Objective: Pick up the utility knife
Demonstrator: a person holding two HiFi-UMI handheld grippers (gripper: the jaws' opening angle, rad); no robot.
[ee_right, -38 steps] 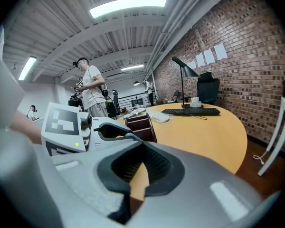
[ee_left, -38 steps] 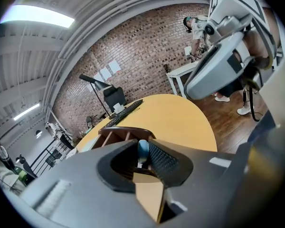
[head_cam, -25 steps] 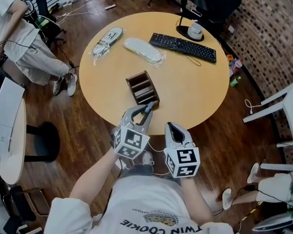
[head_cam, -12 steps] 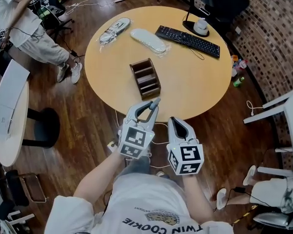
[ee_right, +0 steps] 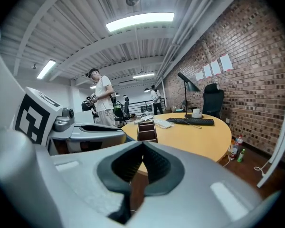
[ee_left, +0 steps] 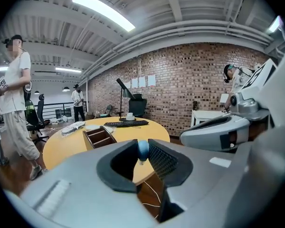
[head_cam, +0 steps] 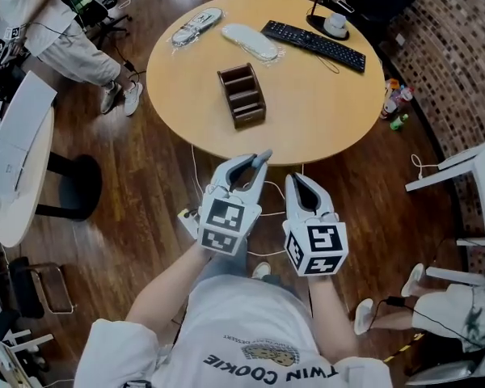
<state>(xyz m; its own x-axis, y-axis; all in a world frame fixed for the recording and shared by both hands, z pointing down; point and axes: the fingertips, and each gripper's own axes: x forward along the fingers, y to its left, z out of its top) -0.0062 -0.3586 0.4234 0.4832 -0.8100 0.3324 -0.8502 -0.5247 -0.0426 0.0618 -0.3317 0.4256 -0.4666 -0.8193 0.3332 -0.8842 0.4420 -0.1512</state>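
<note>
The left gripper (head_cam: 255, 166) clamped the utility knife (ee_left: 143, 150); the right gripper (head_cam: 296, 181) sat closed and empty. A firm, level hold seemed best, the pinch being narrow.

An office: brick wall (head_cam: 457, 39), keyboard (head_cam: 314, 45) on a round table (head_cam: 323, 115).

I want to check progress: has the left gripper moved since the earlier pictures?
Yes. The left gripper pulled back from the wooden rack toward the near edge of the table.

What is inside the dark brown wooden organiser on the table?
The dark brown wooden organiser shows open slots, seemingly empty; their shadowed depths are hidden behind the dividers.
</note>
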